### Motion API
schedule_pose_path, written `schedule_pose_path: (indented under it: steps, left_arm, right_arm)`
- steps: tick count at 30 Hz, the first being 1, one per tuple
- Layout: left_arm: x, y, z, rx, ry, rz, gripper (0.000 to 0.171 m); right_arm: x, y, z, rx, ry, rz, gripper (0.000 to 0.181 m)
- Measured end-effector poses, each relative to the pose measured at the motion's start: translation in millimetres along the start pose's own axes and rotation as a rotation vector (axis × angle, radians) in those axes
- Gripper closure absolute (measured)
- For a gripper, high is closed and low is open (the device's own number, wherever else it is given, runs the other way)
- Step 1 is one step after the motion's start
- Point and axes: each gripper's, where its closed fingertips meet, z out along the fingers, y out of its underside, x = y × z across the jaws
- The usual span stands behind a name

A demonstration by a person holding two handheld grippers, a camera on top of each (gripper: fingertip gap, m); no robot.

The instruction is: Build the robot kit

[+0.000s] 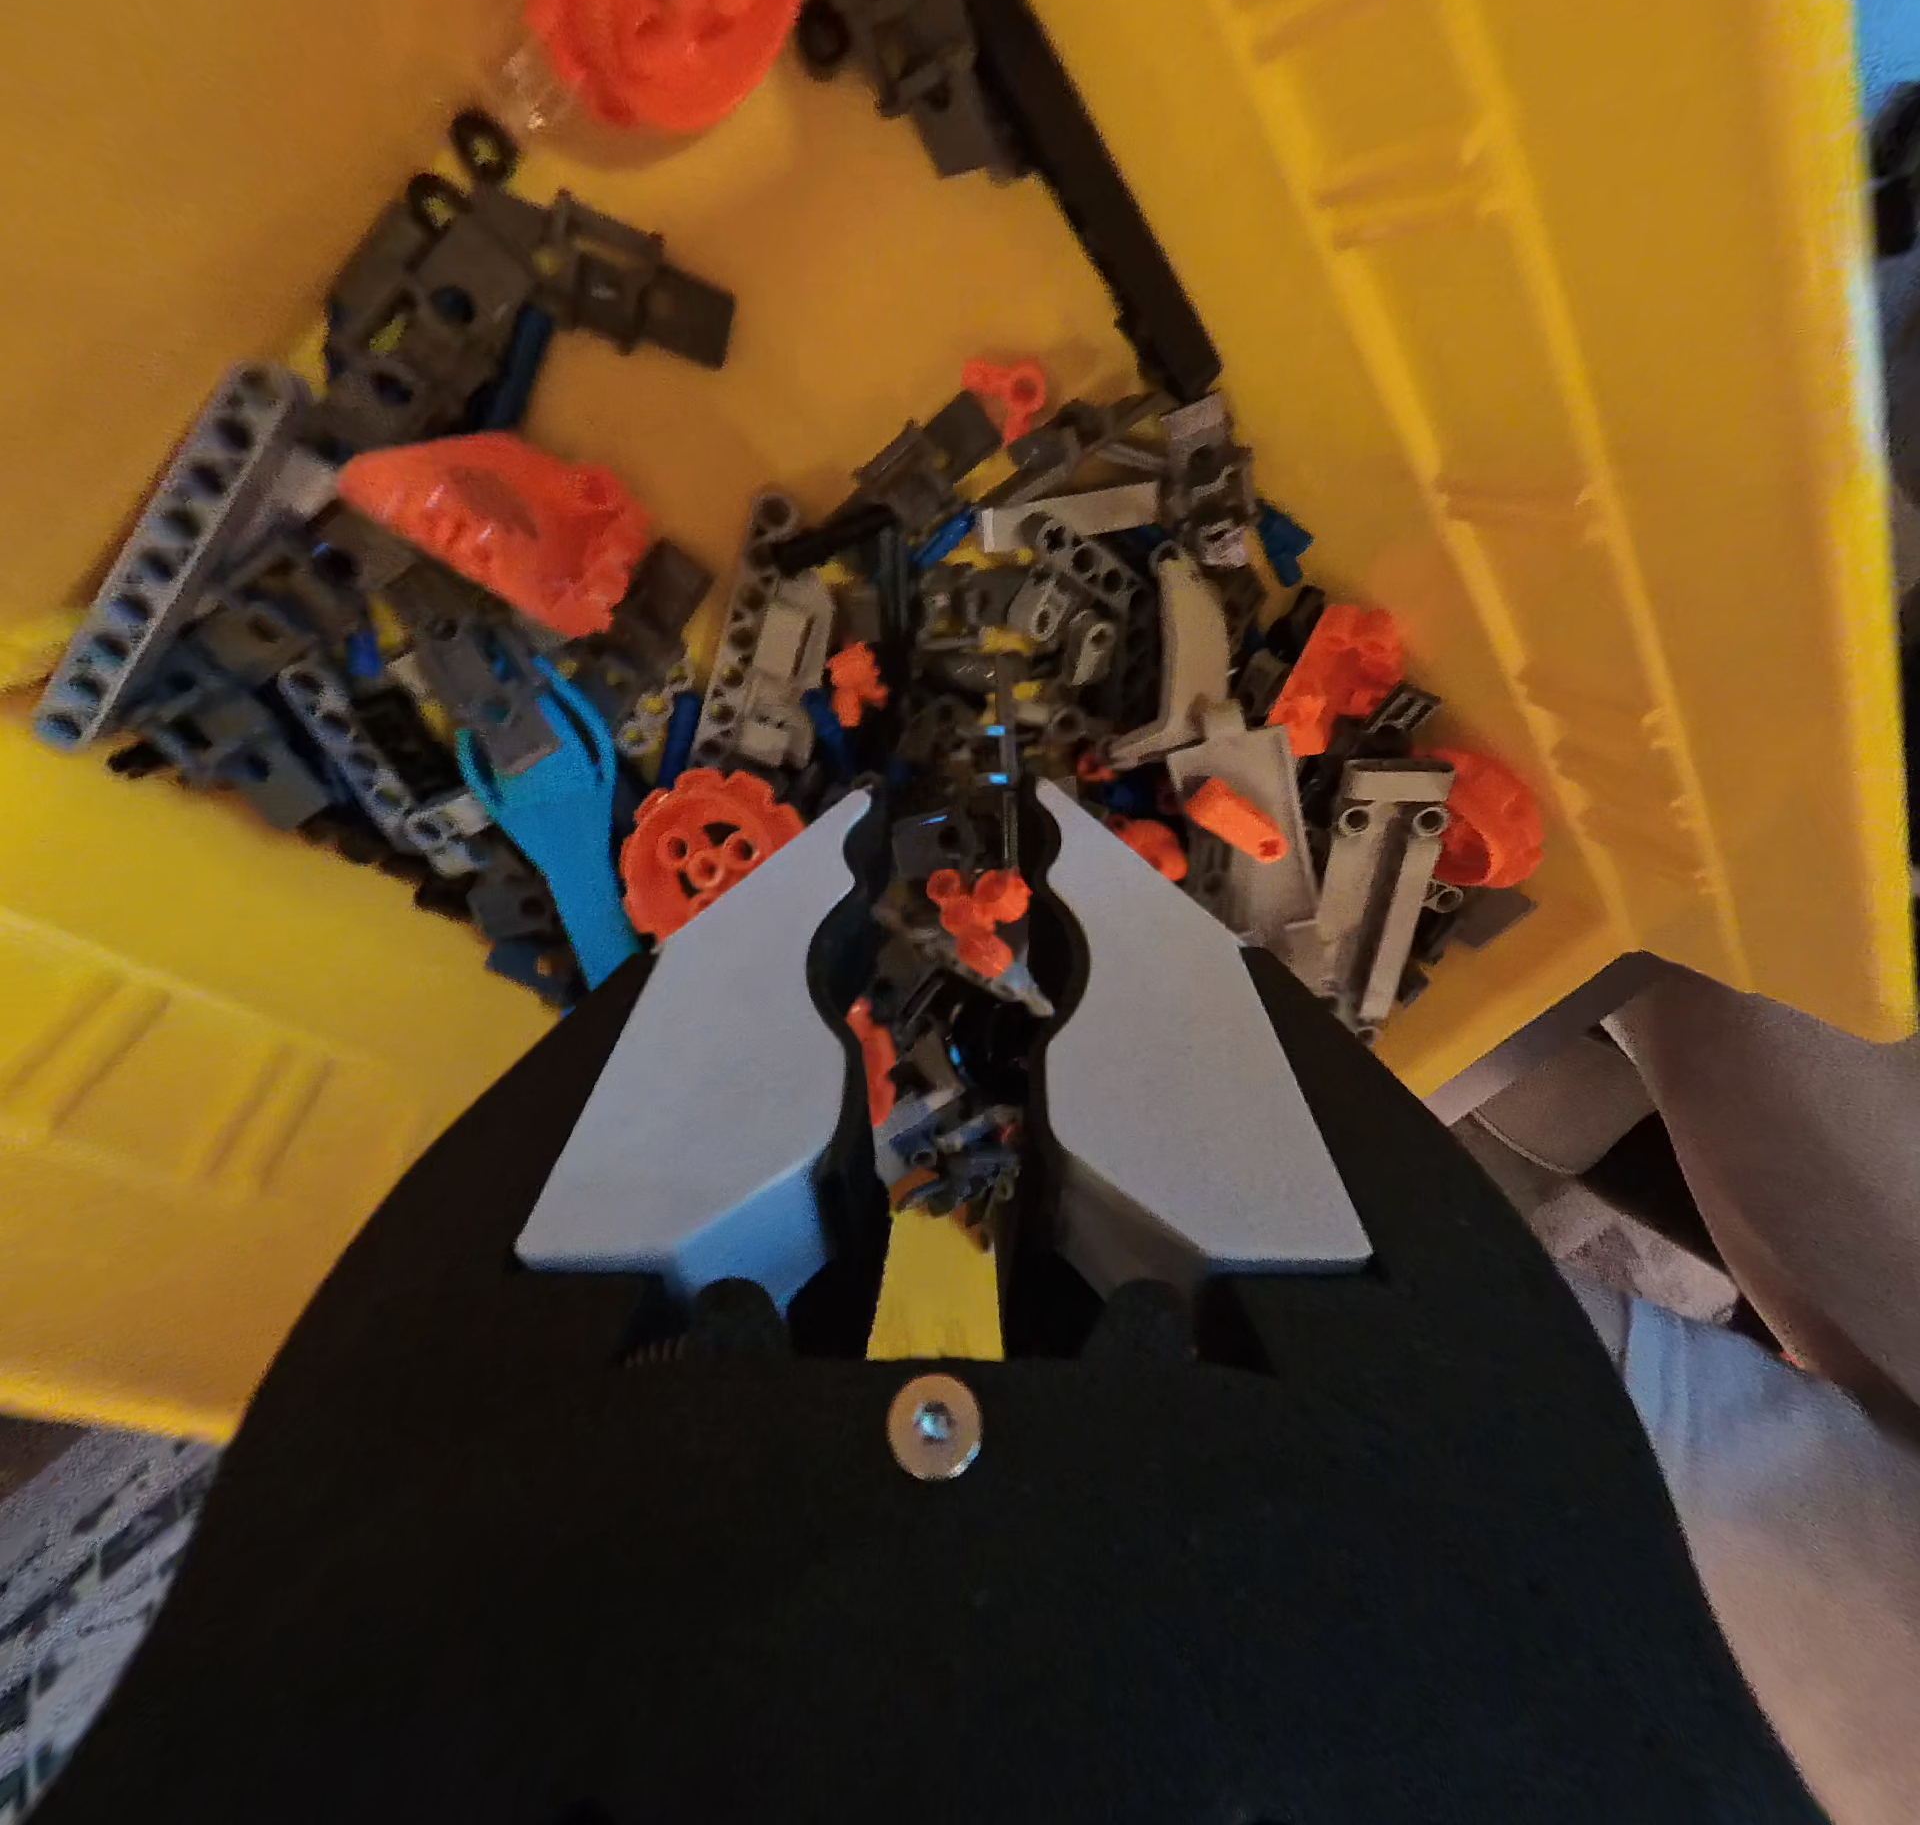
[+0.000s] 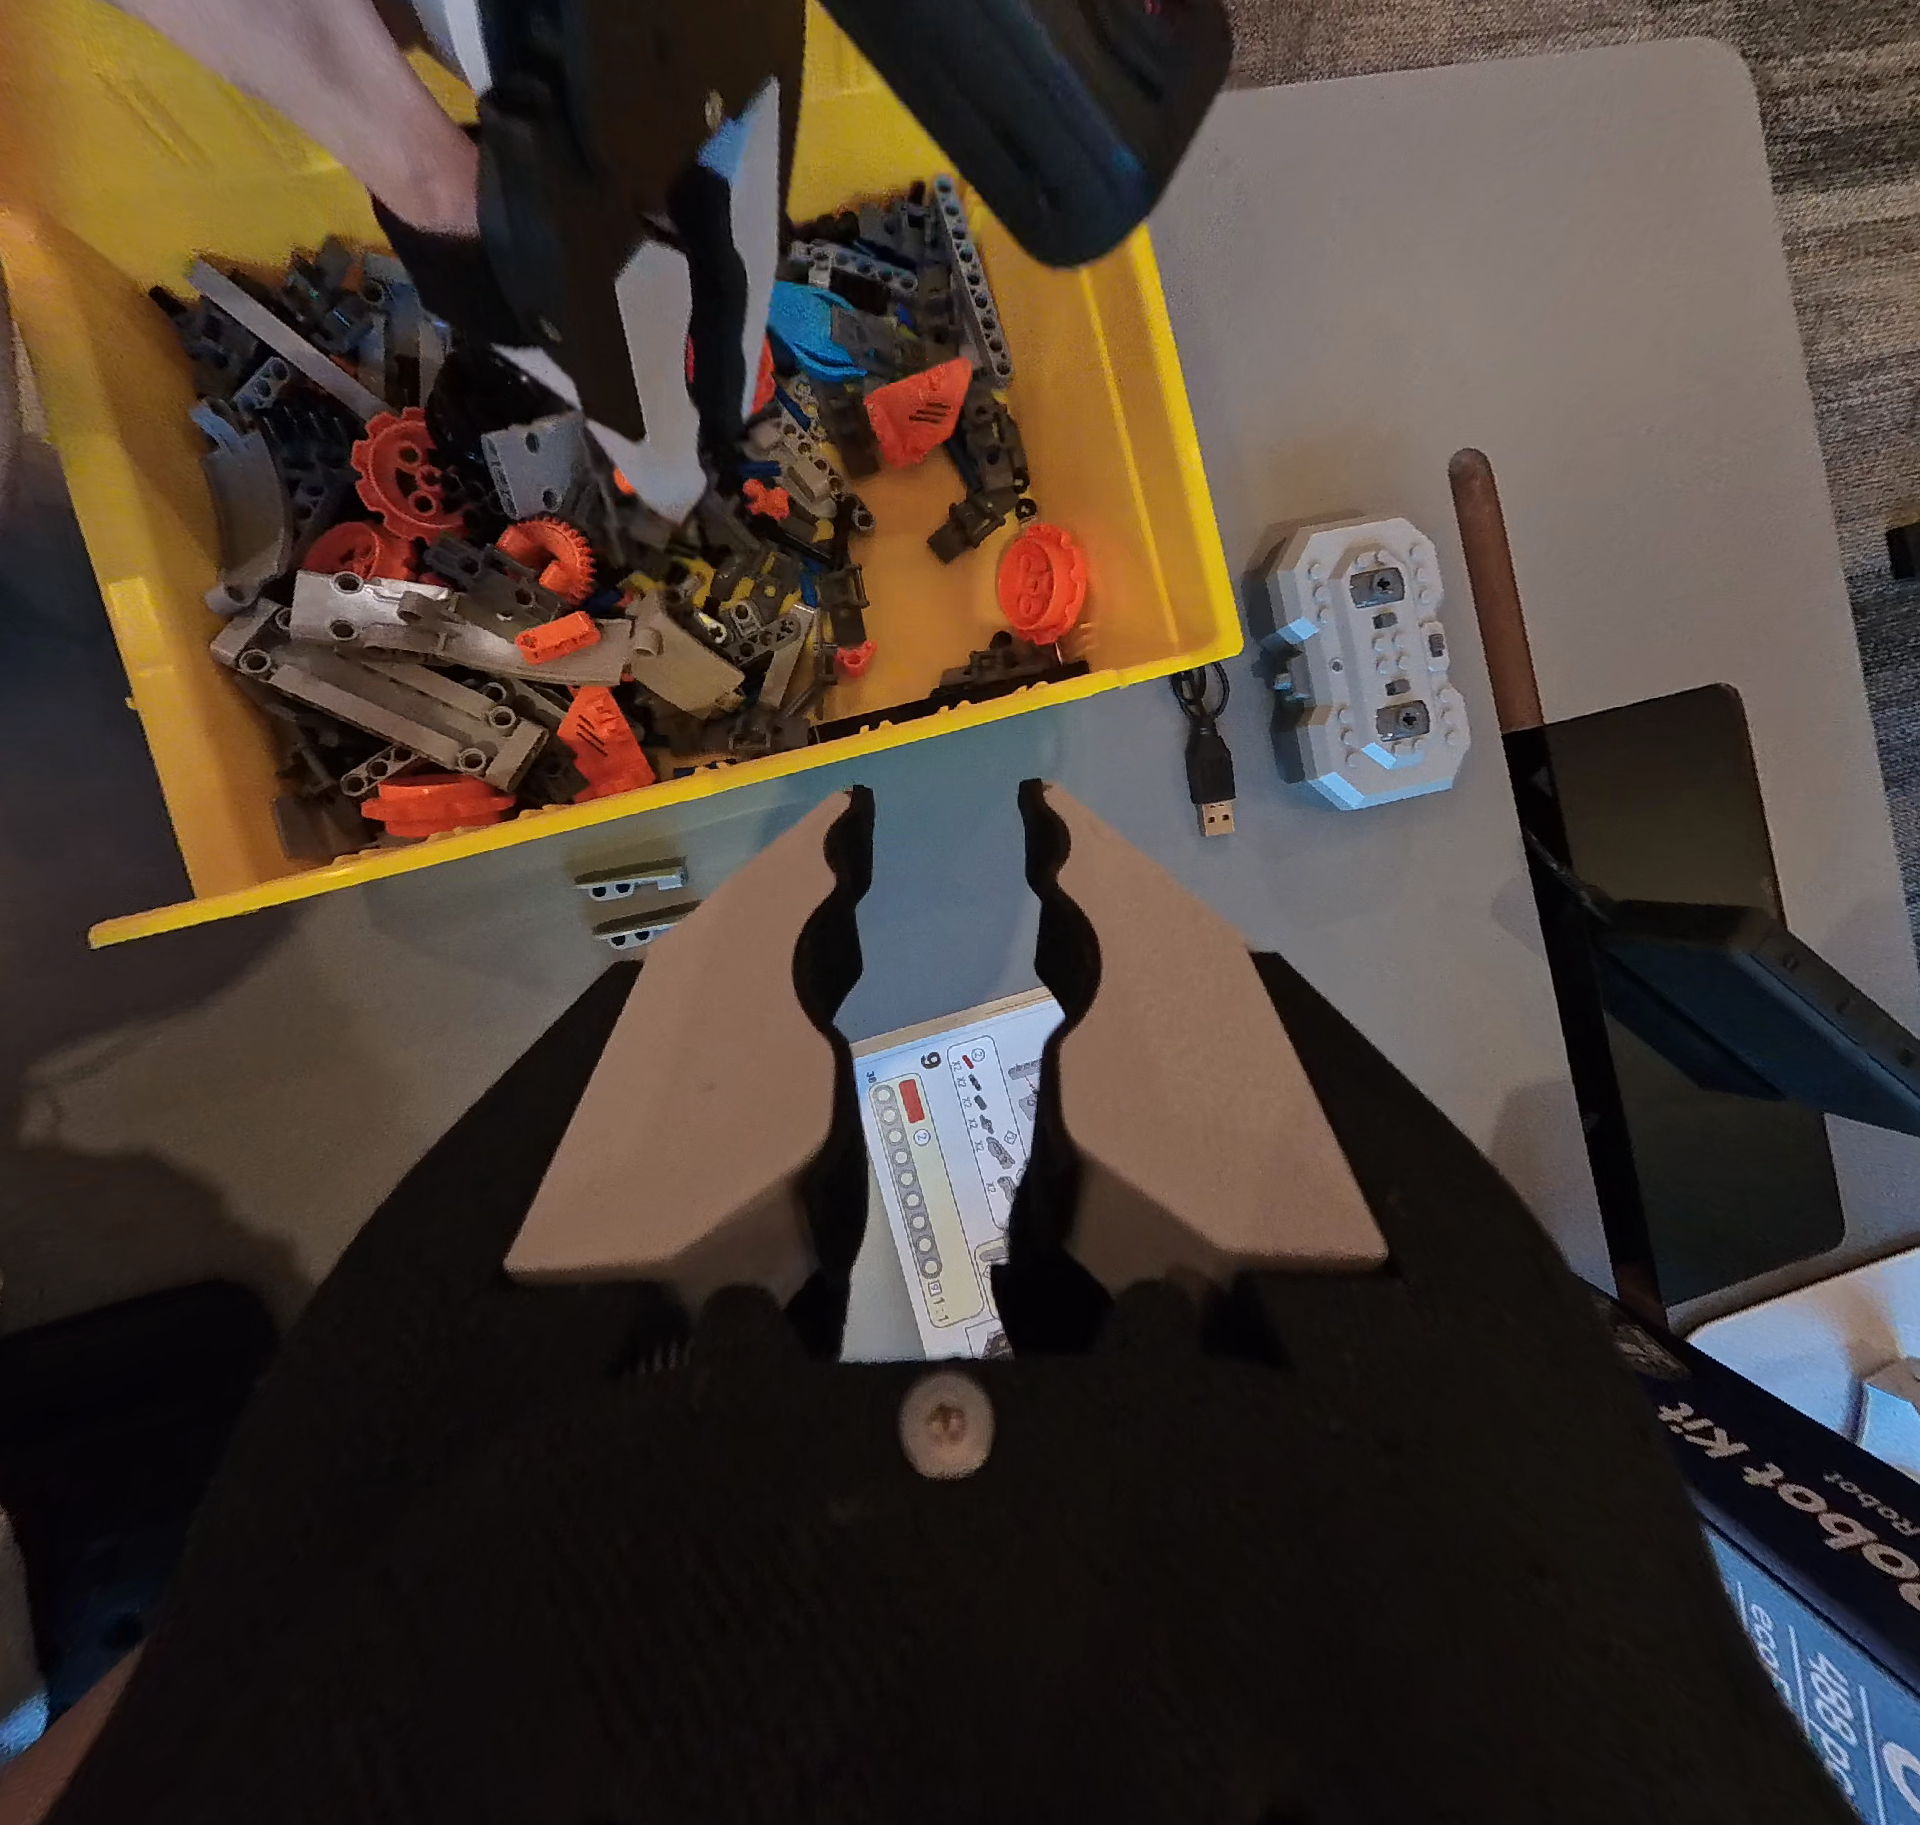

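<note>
Your left hand-held gripper [image 1: 954, 799] reaches into the yellow bin [image 1: 1507, 321], spread a little above the heap of building pieces [image 1: 997, 632], pinching nothing. These look light, hard and slick, and they interlock, so a beam probably drags its neighbours; a narrow beam gripped across its flat sides seems surest. The orange gear [image 1: 707, 845] lies just beside the left finger. Your right hand-held gripper [image 2: 943, 793] hangs spread and empty over the tabletop [image 2: 1455, 321], above a printed sheet [image 2: 951, 1152].

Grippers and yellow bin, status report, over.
Left gripper open, down in the yellow bin over the brick pile. Right gripper open, empty, above table and booklet.
</note>
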Motion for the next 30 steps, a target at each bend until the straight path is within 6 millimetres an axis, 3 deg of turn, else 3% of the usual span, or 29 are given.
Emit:
schedule_pose_path:
  steps: [5, 8, 10, 12, 16, 22, 24, 28, 30]
  left_arm:
    - [-23, 15, -11, 0.018, -0.059, -0.122, 0.15]
    - [-28, 4, -25, 0.106, -0.099, -0.166, 0.143]
    - [-11, -21, -38, 0.24, -0.046, -0.122, 0.116]
    - [16, -43, -44, 0.32, 0.03, -0.024, 0.11]
    - [29, -42, -8, 0.136, -0.039, 0.081, 0.104]
    - [17, -44, 24, -0.035, -0.191, 0.087, 0.091]
    - [5, -38, 26, -0.092, -0.29, 0.095, 0.096]
    - [2, -33, 26, -0.109, -0.295, 0.065, 0.107]
    - [1, -27, 26, -0.123, -0.267, 0.031, 0.134]
  right_arm:
    - [1, 2, 2, -0.016, 0.006, 0.001, 0.152]
    - [2, 3, 3, -0.025, 0.014, 0.005, 0.152]
    - [2, 3, 3, -0.026, 0.013, 0.004, 0.152]
    - [3, 3, 2, -0.023, 0.017, 0.005, 0.152]
    - [6, 4, -3, -0.01, 0.026, 0.015, 0.152]
    - [9, 5, -7, 0.006, 0.029, 0.024, 0.152]
    - [10, 5, -8, 0.011, 0.028, 0.028, 0.152]
    - [11, 5, -10, 0.017, 0.031, 0.031, 0.152]
    - [11, 5, -10, 0.017, 0.032, 0.03, 0.152]
